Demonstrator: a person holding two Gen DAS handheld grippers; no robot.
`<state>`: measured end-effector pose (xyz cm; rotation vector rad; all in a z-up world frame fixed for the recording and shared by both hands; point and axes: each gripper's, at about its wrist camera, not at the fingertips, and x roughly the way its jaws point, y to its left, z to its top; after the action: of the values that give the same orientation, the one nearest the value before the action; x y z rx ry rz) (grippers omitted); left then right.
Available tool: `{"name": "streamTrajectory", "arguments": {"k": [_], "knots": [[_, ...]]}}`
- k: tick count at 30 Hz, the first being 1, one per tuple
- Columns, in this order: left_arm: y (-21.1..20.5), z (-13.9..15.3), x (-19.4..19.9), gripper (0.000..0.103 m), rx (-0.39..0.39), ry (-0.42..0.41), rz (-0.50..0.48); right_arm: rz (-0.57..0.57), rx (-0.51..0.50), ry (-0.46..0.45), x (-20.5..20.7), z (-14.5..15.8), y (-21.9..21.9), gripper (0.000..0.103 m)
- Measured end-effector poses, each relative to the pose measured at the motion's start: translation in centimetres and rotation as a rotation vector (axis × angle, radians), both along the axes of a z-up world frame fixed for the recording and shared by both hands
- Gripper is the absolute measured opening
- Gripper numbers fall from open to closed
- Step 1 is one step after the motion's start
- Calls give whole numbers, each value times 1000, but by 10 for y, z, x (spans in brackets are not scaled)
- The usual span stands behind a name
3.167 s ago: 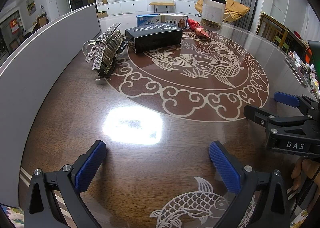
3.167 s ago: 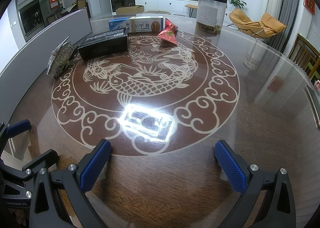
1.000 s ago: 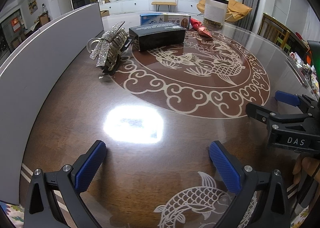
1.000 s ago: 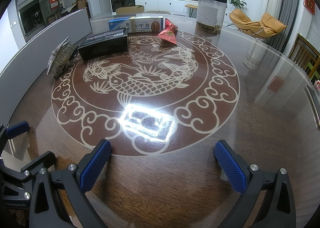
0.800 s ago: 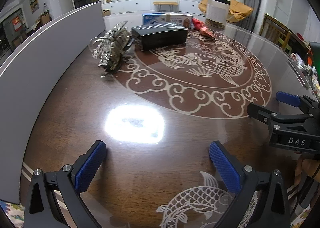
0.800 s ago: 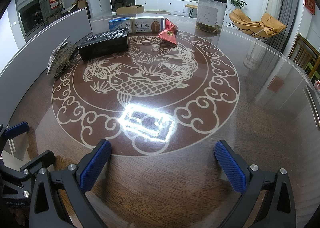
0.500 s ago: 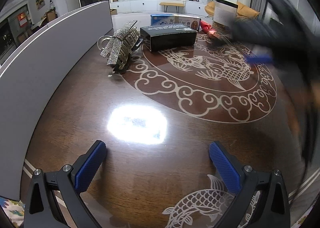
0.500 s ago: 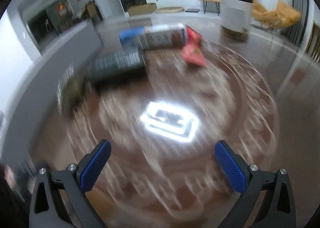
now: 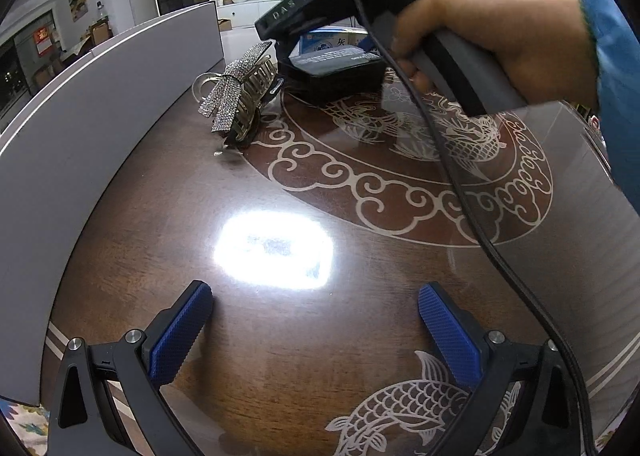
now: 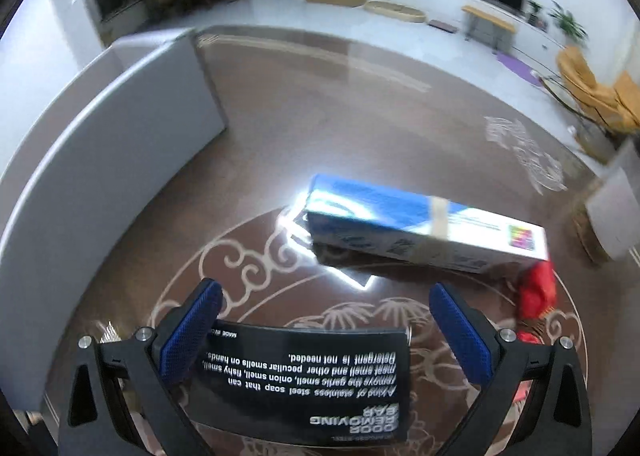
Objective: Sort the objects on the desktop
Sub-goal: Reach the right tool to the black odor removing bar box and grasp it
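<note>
Black soap box (image 10: 304, 380) is straddled by spread right gripper (image 10: 326, 340) jaws, ungripped; left gripper (image 9: 316, 330) jaws spread, empty, well short of the box.

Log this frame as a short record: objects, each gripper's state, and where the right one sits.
table: dark wood with pale fish inlay
black box: lying flat
blue box: beyond the black box
red pouch: beside the blue box's right end
hair clip: left of the black box
left gripper: open, empty, over bare table
right gripper: open, fingers straddling the black box, not closed on it
hand: holding the right gripper's handle
</note>
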<state>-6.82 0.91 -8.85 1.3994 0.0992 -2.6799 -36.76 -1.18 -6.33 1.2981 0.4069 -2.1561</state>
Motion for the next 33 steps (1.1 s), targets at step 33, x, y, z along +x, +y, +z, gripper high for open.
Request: {"name": "streamTrajectory", "arguments": {"k": [33], "knots": [[-4,-1,-6,103,-2,7,12,158,56,28,50,16,17,103]]}}
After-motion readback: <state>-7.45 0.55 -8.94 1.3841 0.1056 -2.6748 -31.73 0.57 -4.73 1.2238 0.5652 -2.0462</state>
